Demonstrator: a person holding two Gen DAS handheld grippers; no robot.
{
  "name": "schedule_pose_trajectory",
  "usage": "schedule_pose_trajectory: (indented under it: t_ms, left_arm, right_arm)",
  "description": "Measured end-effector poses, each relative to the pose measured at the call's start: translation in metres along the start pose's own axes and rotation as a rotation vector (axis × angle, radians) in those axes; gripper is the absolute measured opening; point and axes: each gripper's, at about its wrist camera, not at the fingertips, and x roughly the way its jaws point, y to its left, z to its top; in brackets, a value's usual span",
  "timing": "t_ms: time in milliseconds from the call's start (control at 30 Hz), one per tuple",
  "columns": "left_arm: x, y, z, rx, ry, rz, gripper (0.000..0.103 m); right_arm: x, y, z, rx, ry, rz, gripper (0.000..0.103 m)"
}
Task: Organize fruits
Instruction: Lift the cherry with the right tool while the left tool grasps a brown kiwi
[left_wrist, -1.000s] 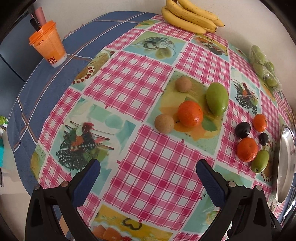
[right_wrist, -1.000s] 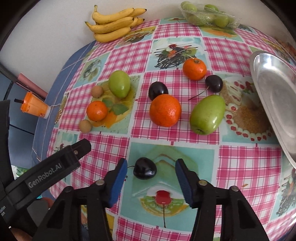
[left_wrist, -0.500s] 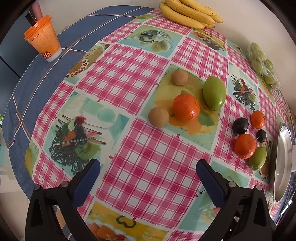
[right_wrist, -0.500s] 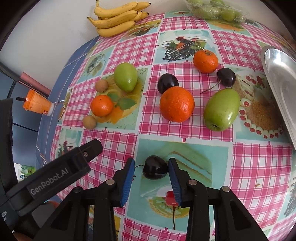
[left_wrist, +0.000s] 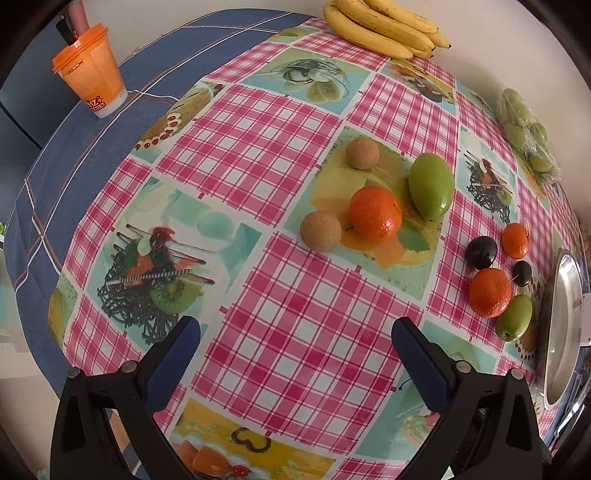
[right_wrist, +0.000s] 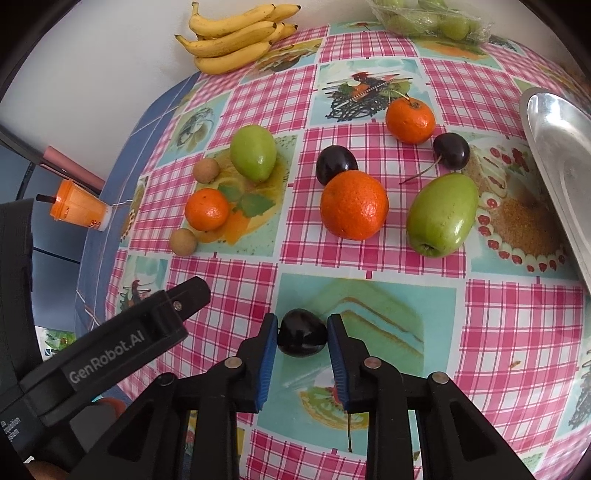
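Far left on the surface (right_wrist: 517, 317) there's an orange cup (right_wrist: 79, 210) on the blue cloth, and the bananas (right_wrist: 236, 40) sit up by the wall. The left hand-held gripper (left_wrist: 295, 349) is spread wide open over the pink checked cloth with nothing between its blue pads. Just ahead of it is a little group: two brown round fruits (left_wrist: 320, 231), a small orange (left_wrist: 375, 212) between them, and a green fruit (left_wrist: 431, 186) right beside the orange. Moving right, the right hand-held gripper (right_wrist: 302, 334) has its fingers closed in on a dark cherry (right_wrist: 302, 332), both pads touching its sides, low over the cake picture on the cloth. Beyond it there's a big orange (right_wrist: 354, 205) with a dark plum (right_wrist: 336, 162) just behind it, then another green fruit (right_wrist: 441, 214), a stemmed cherry (right_wrist: 451, 150) and a tangerine (right_wrist: 410, 120). A bag of green fruit (right_wrist: 428, 18) is at the back, and the metal tray (right_wrist: 557, 147) is on the far right edge.
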Motion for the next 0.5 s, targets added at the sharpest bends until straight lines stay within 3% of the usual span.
schedule_pose_trajectory:
  t_ms: [267,500]
  left_arm:
    - [0.000,0.006,0.007,-0.032,-0.004,-0.040,0.103]
    - [-0.007,-0.014,0.020,0.011,-0.050,-0.020,0.103]
  right_arm:
    - [-0.014,-0.002,0.006,0.021,-0.048,-0.014,0.030]
    - [-0.021,-0.010,0.015,0.060,-0.069,0.011,0.030]
